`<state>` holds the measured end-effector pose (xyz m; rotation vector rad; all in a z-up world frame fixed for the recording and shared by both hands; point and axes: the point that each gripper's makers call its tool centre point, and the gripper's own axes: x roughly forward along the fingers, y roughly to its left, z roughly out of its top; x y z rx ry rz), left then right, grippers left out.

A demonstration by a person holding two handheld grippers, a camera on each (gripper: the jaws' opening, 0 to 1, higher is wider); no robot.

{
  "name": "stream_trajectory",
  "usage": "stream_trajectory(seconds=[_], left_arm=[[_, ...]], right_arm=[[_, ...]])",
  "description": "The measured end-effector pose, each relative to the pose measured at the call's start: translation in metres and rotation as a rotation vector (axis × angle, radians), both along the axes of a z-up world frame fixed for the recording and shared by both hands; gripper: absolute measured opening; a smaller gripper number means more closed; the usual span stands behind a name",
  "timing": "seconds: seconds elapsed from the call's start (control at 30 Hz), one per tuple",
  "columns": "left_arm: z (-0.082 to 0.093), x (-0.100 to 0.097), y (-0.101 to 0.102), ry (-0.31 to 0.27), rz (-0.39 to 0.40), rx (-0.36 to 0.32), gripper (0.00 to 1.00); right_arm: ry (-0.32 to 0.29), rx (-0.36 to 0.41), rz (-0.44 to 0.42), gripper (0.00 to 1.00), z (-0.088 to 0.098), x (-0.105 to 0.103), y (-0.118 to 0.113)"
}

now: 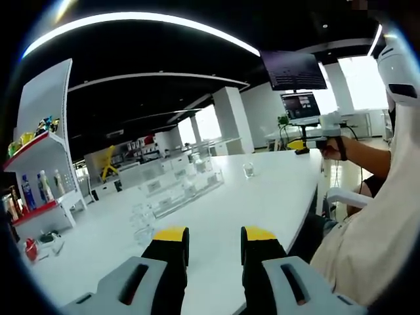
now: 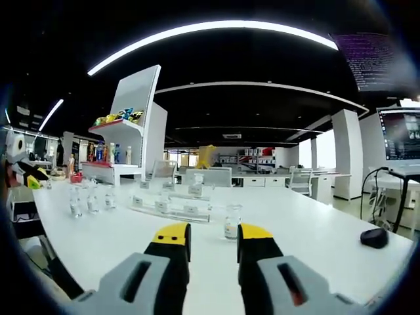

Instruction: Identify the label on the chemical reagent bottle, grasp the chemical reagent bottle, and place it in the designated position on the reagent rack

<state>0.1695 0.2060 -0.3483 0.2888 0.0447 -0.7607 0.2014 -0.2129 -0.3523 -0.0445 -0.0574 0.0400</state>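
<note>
A small clear reagent bottle [image 2: 231, 222] with white powder in it stands on the white table, just beyond the tips of my right gripper [image 2: 214, 237] and slightly right of centre. That gripper is open with nothing between its jaws. Behind the bottle stands the clear stepped reagent rack [image 2: 172, 200], also seen in the left gripper view [image 1: 180, 190]. My left gripper [image 1: 215, 237] hovers open and empty over the table. The same small bottle [image 1: 249, 169] stands far across the table. Several clear bottles [image 1: 141, 222] stand near the rack's left end.
A white shelf unit [image 1: 46, 164] with drink bottles stands at the table's left end. A person in white [image 1: 374, 216] sits at the right, holding the right gripper [image 1: 298, 146]. A black mouse [image 2: 375, 237] lies on the right. Monitors [image 1: 300, 105] stand behind.
</note>
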Motion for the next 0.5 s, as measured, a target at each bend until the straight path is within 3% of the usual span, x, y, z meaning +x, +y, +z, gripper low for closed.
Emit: stream_trajectory(seconds=[0.5], left_arm=[[-0.003, 0.008, 0.002, 0.018, 0.015, 0.006, 0.32]], right_arm=[[-0.003, -0.002, -0.033, 0.28, 0.008, 0.034, -0.012]])
